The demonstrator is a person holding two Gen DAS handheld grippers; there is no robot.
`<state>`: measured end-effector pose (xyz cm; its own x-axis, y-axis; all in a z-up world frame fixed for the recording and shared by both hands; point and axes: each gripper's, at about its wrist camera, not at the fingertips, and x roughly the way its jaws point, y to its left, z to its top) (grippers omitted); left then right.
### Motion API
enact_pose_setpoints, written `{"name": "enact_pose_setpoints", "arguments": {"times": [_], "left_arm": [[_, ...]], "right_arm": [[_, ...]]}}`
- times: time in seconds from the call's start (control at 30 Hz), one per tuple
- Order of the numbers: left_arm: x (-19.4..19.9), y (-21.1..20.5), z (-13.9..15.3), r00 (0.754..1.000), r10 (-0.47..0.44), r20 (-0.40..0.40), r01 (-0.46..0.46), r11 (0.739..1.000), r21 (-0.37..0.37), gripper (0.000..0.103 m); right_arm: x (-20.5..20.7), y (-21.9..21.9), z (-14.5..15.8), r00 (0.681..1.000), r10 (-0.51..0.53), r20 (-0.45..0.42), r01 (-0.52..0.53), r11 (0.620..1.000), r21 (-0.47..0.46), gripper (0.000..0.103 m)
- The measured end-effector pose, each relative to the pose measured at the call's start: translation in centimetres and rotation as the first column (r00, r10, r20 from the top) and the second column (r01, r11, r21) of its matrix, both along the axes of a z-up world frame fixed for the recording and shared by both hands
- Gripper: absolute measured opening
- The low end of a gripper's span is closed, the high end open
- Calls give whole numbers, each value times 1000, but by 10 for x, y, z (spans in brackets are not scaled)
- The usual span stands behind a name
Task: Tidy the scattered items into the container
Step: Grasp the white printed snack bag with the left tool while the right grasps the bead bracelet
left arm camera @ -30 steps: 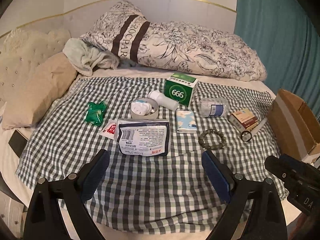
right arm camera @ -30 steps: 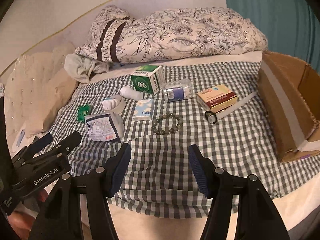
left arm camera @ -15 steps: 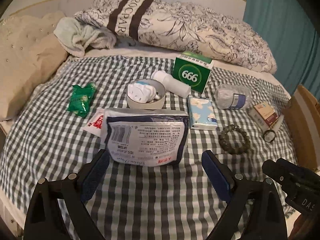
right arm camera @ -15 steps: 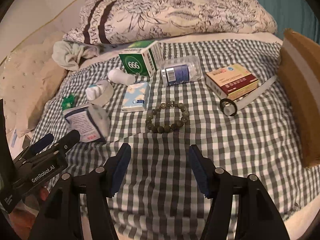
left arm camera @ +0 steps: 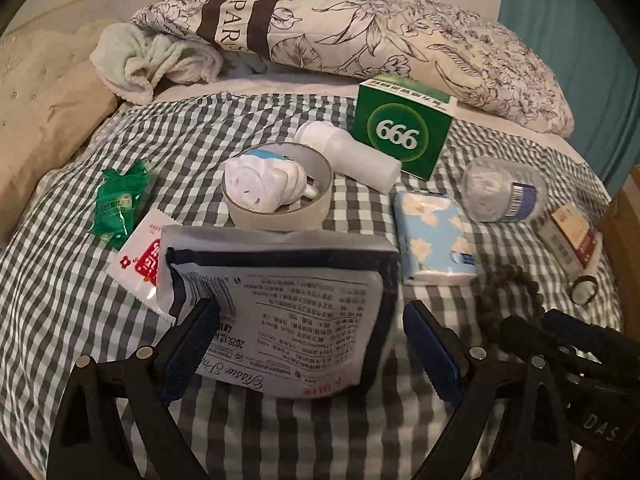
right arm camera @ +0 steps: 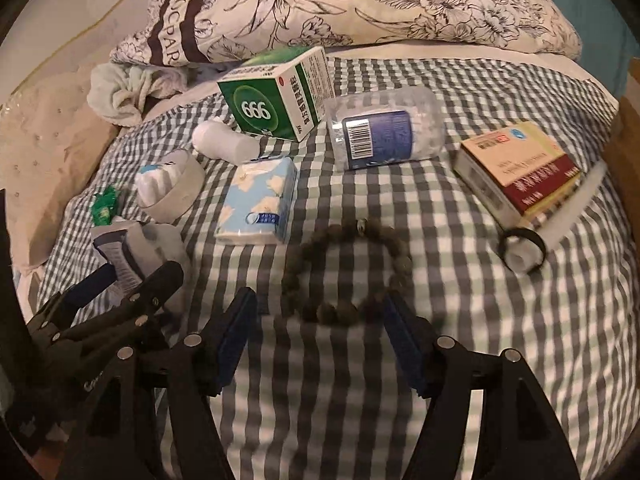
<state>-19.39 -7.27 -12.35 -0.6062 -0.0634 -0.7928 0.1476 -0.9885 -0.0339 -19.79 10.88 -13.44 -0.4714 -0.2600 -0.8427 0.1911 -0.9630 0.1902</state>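
A white and navy tissue pack (left arm camera: 280, 312) lies on the checked cloth between the fingers of my left gripper (left arm camera: 308, 312), which is open; the left pad overlaps the pack's edge and the right pad stands clear. A dark bead bracelet (right arm camera: 348, 272) lies flat just ahead of my right gripper (right arm camera: 318, 300). Its jaws are opening, with the bracelet's near arc between the fingertips and untouched. The cardboard box (right arm camera: 632, 120) shows only as a brown edge at the far right.
Scattered behind are a green 999 box (left arm camera: 402, 132), a white bottle (left arm camera: 352, 156), a tape roll (left arm camera: 280, 216), a blue tissue pack (right arm camera: 260, 200), a clear jar (right arm camera: 384, 132), a red and cream carton (right arm camera: 524, 172), a tube (right arm camera: 524, 248) and sachets (left arm camera: 120, 200). Pillows (left arm camera: 360, 28) line the back.
Both grippers have come down and forward over the bed. The tissue pack now sits between the left fingers, the bracelet at the right fingertips, and the right jaws stand a little wider.
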Motion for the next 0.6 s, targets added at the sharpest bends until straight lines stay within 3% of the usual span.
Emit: {"name": "enact_pose_setpoints", "arguments": {"times": [0.33,0.37,0.47,0.57,0.6], "left_arm": [[-4,-9,-5,998,48,-42,-48,999,-2,93],[-3,-10,-3,997,52,-49,-52,999,6,92],[1,-13,0,998,48,-51,-47,999,24,83],[5,-10,3,998,35,-52,-34,999,12,67],[6,-8,4,998,27,-53,-27,1000,9,57]], "right_arm": [[-22,-11,-17,999,-22,-32,27,988,155,80],[-25,-10,-23,999,-36,2,35,986,164,81],[-27,1,-27,998,-58,23,55,994,95,81],[-28,-1,-25,998,-46,31,42,994,105,81],[-28,-3,-25,999,-35,24,32,992,122,81]]}}
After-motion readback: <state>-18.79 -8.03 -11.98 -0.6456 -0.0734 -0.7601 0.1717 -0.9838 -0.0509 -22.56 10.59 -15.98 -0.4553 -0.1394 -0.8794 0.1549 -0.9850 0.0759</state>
